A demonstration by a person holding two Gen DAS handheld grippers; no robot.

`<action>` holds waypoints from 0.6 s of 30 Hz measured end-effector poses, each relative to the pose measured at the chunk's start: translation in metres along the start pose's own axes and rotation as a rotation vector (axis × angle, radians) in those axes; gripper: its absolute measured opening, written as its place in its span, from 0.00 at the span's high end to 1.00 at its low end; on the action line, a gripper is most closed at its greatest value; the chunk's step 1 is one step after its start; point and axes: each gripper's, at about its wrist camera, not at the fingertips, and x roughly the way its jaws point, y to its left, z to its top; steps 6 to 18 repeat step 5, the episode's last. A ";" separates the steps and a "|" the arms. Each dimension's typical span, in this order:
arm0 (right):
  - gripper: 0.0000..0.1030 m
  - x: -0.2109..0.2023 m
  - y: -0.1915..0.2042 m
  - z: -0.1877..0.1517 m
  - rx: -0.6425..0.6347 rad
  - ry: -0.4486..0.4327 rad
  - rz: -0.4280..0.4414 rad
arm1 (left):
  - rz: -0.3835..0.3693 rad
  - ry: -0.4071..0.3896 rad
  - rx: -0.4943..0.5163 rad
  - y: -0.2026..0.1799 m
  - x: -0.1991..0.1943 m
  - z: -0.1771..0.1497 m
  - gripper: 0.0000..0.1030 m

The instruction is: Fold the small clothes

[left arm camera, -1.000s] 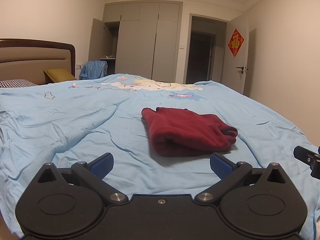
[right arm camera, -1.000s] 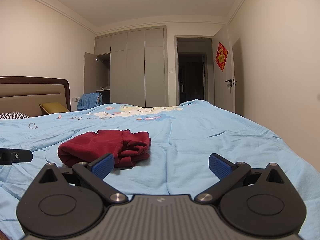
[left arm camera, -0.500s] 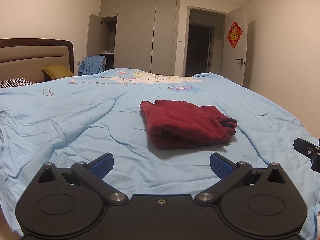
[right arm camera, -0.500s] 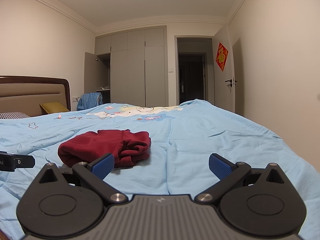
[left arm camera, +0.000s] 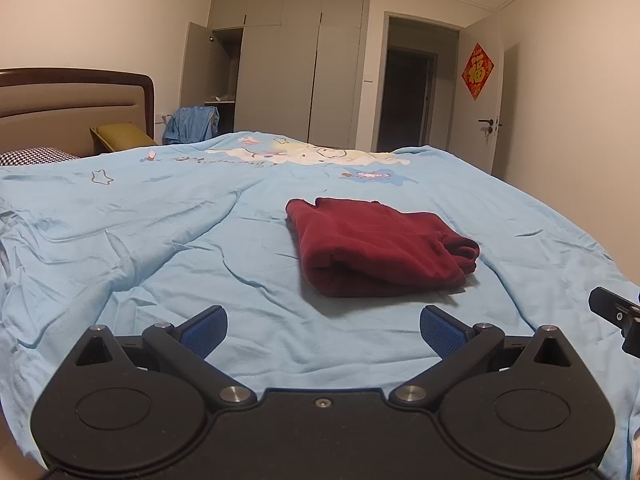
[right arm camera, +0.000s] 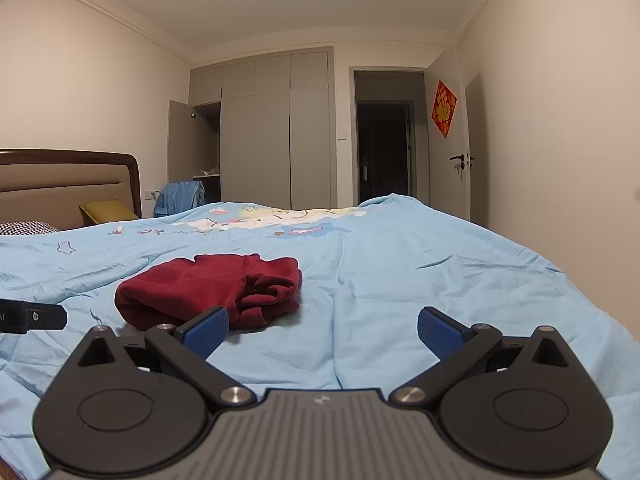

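Note:
A dark red garment [left arm camera: 376,246] lies folded into a thick bundle on the light blue bedcover [left arm camera: 160,240]. My left gripper [left arm camera: 323,330] is open, hovering just short of the bundle with nothing between its blue pads. The same red garment [right arm camera: 208,290] shows to the front left in the right wrist view. My right gripper [right arm camera: 322,330] is open and empty too, over bare bedcover to the right of the bundle. Part of the right gripper's body pokes in at the right edge of the left wrist view, and part of the left gripper's body at the left edge of the right wrist view.
A padded headboard [left arm camera: 76,108] and a checked pillow [left arm camera: 36,156] stand at the left. Beyond the bed are grey wardrobes [left arm camera: 300,72], one door open, and a dark doorway [left arm camera: 408,100]. A white wall [right arm camera: 560,140] runs along the right.
My left gripper has tilted slightly, so the red garment sits a little lower in its view. The right gripper has barely moved. Both stay open.

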 end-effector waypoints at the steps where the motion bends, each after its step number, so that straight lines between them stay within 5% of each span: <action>1: 0.00 0.000 0.000 0.000 0.001 0.002 -0.001 | 0.001 0.001 -0.001 0.000 0.000 0.000 0.01; 18: 0.00 0.003 -0.004 -0.001 0.011 0.023 0.001 | 0.005 0.010 -0.005 0.002 0.002 0.000 0.01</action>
